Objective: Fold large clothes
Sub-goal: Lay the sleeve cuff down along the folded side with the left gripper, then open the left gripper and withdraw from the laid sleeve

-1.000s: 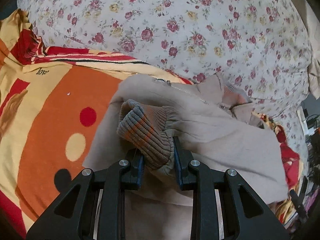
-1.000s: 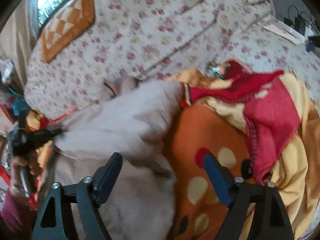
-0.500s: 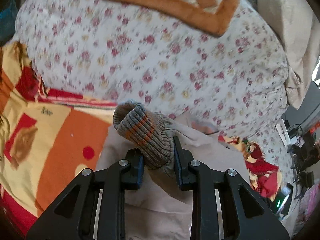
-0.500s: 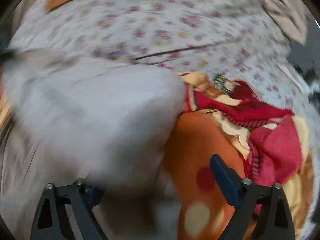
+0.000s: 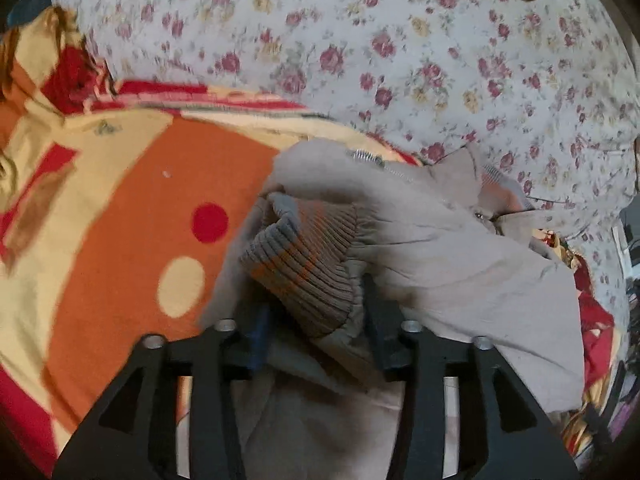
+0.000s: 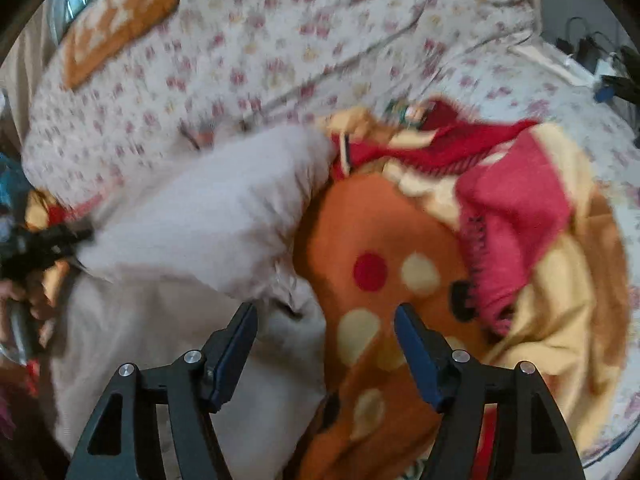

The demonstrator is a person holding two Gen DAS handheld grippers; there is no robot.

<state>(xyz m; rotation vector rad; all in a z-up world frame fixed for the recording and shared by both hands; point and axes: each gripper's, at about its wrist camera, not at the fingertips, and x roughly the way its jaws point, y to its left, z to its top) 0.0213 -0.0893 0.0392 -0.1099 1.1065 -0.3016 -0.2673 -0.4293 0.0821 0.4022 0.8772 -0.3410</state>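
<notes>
A beige zip jacket [image 5: 460,256] lies on an orange, yellow and red blanket [image 5: 120,248] on the bed. Its ribbed brown-and-orange sleeve cuff [image 5: 304,264] sits between the fingers of my left gripper [image 5: 316,312], whose jaws stand wider apart than the cuff. In the right wrist view the jacket [image 6: 192,232] lies left of centre, its sleeve folded across the body. My right gripper [image 6: 324,332] is open and empty, over the jacket's right edge and the blanket [image 6: 380,240]. The left gripper [image 6: 44,244] shows at the far left there.
A floral quilt [image 5: 400,40] is piled behind the jacket. An orange-bordered pillow [image 6: 116,28] lies at the back. A red knitted cloth [image 6: 516,216] is bunched on the blanket to the right. Cables and plugs [image 6: 600,68] sit at the far right.
My left gripper came back down with the cuff and its jaws have spread apart. The sleeve now lies folded over the jacket body. My right gripper stayed open.
</notes>
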